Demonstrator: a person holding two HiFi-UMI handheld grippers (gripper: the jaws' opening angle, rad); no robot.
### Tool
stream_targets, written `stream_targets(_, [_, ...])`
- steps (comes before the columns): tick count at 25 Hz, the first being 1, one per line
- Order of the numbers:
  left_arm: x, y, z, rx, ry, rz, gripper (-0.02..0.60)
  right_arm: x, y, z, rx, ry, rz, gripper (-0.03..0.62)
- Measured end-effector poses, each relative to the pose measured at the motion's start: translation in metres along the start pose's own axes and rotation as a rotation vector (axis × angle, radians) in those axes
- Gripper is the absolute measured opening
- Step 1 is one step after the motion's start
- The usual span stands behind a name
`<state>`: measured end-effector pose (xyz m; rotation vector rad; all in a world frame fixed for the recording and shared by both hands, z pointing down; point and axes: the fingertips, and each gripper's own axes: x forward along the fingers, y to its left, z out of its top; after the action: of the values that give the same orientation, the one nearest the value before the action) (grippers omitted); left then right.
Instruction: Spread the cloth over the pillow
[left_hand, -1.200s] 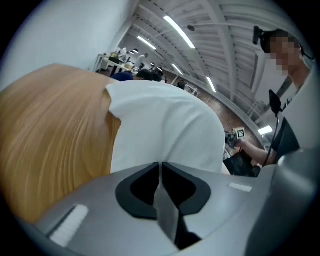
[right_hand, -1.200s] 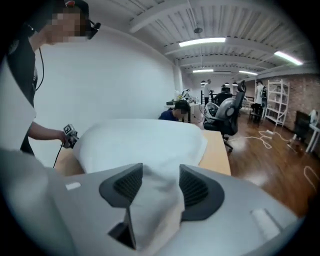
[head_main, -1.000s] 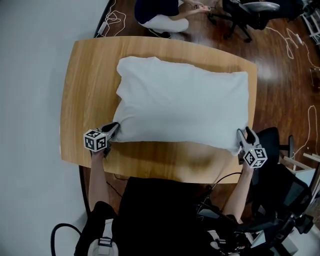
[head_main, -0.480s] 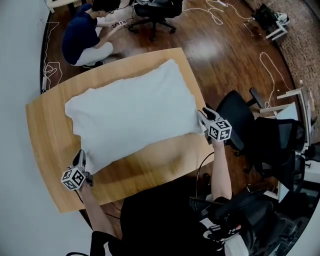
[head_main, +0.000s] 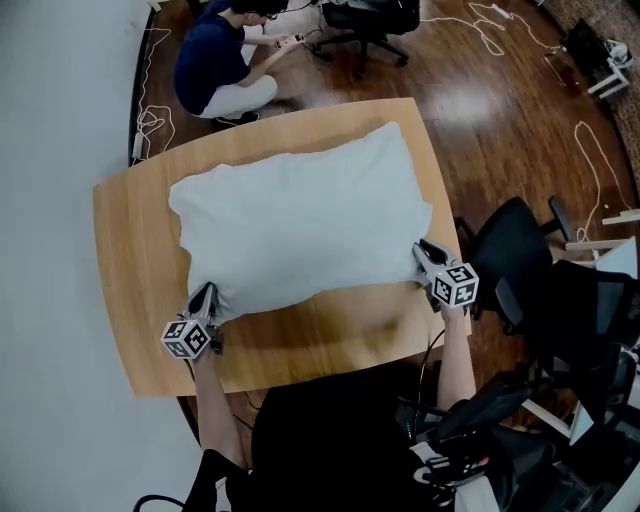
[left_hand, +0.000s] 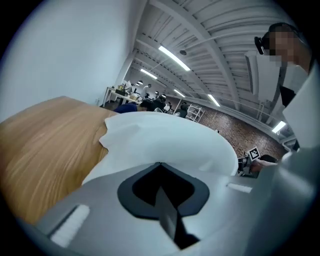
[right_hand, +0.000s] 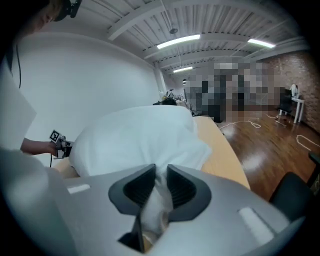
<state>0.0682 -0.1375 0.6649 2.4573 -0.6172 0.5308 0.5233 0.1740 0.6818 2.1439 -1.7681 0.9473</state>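
Note:
A white cloth (head_main: 300, 235) lies over the bulging pillow on the wooden table (head_main: 130, 290); I cannot tell cloth from pillow. My left gripper (head_main: 207, 293) sits at the near left corner, shut, with the cloth's edge (left_hand: 165, 140) pinched at the tips of the left gripper (left_hand: 160, 167). My right gripper (head_main: 422, 250) is at the near right corner. A bunched fold of cloth (right_hand: 135, 135) fills the gap of the right gripper (right_hand: 160, 172), whose jaws are closing and press on it.
A person (head_main: 220, 65) crouches on the wooden floor beyond the table's far edge. A black office chair (head_main: 510, 260) stands close to the table's right side, another (head_main: 370, 20) farther back. Cables (head_main: 590, 140) trail across the floor. A white wall runs along the left.
The head view has swung, so the table sits differently in the picture. Both grippers have stayed at the cloth's near corners; the left one has come up against its corner.

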Motion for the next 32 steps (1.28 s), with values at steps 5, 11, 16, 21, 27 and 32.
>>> stream_targets(5, [-0.045,-0.021,0.011,0.07,-0.051,-0.009,0.003,-0.083,-0.023,0.012,0.049,-0.128,-0.208,0.084])
stream_targets(11, [-0.172,-0.072,0.033,-0.195,-0.525,-0.37,0.003,-0.184,0.112,0.0,0.125,-0.326,-0.097,0.003])
stream_targets(16, [-0.298,-0.108,0.042,-0.53,-0.93,-0.835,0.006,-0.233,0.292,-0.012,0.232,-0.467,0.154,0.003])
stream_targets(21, [-0.377,-0.165,0.042,-0.422,-0.982,-1.101,0.002,-0.262,0.441,0.033,0.11,-0.578,0.406,0.003])
stream_targets(27, [-0.449,-0.234,0.05,-0.27,-1.034,-1.238,0.002,-0.33,0.539,0.064,-0.227,-0.688,0.534,0.003])
stream_targets(32, [-0.465,-0.287,0.041,-0.191,-1.03,-1.238,0.002,-0.403,0.523,0.045,-0.312,-0.751,0.498,0.003])
